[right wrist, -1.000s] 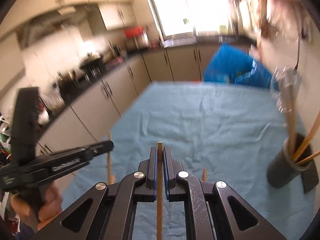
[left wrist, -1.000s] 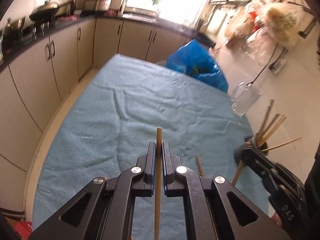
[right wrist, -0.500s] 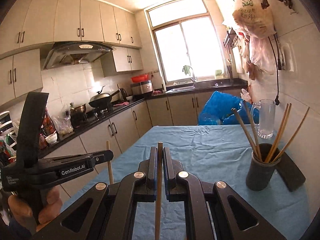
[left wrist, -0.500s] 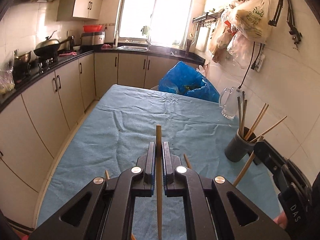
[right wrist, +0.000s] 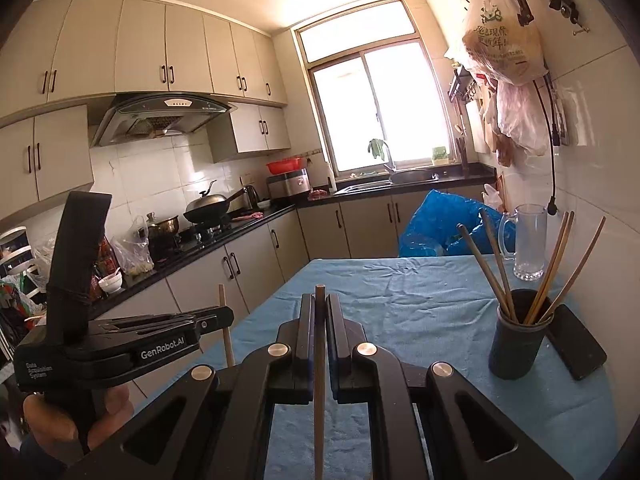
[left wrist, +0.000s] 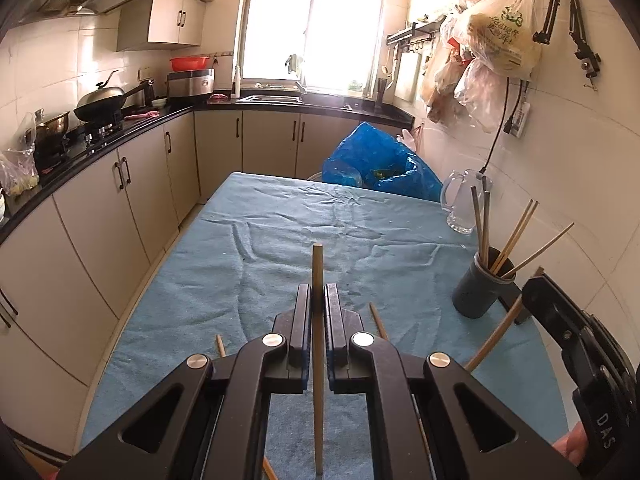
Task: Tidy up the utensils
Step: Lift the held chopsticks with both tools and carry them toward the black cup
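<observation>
Jaws clamping chopsticks, left gripper, right gripper, holder near table edge.

kitchen, white tiled walls | beige cabinets w/ black countertop | super bright window | blue cloth on table

Bright daylight floods in from the far window, blown out to white glare; both views are sharp, unblurred; fisheye bends the edges, corners vignetted black.
</observation>
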The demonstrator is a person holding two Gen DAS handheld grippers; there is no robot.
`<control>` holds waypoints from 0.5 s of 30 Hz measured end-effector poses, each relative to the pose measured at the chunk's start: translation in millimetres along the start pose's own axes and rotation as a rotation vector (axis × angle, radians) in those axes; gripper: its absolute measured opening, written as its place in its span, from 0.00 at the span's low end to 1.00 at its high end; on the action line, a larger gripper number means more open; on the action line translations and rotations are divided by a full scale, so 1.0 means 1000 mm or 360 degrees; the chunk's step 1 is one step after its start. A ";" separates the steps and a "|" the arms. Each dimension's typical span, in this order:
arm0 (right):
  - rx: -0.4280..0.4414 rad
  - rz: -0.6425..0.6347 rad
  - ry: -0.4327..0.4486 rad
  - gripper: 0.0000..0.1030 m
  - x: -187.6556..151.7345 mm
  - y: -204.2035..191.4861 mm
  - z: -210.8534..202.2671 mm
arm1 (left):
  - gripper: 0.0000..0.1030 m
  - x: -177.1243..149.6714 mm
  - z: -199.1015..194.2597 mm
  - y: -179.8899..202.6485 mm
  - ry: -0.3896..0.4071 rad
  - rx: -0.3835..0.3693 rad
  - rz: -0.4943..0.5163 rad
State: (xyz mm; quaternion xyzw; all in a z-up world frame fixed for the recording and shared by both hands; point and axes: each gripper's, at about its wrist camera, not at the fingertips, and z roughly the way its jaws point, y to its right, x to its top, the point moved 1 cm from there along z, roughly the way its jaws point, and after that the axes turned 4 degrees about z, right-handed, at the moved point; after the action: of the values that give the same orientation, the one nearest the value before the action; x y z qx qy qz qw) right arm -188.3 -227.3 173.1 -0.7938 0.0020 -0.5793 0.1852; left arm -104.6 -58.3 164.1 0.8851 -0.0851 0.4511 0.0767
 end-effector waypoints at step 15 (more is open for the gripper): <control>-0.0008 0.0015 0.0006 0.06 0.002 0.005 -0.004 | 0.05 0.000 0.001 0.003 -0.0003 0.0009 0.0000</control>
State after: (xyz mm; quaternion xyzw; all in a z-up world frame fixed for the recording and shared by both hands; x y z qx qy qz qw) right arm -189.7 -233.6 174.6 -0.7931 0.0076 -0.5800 0.1860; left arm -104.8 -61.2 164.0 0.8857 -0.0839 0.4505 0.0741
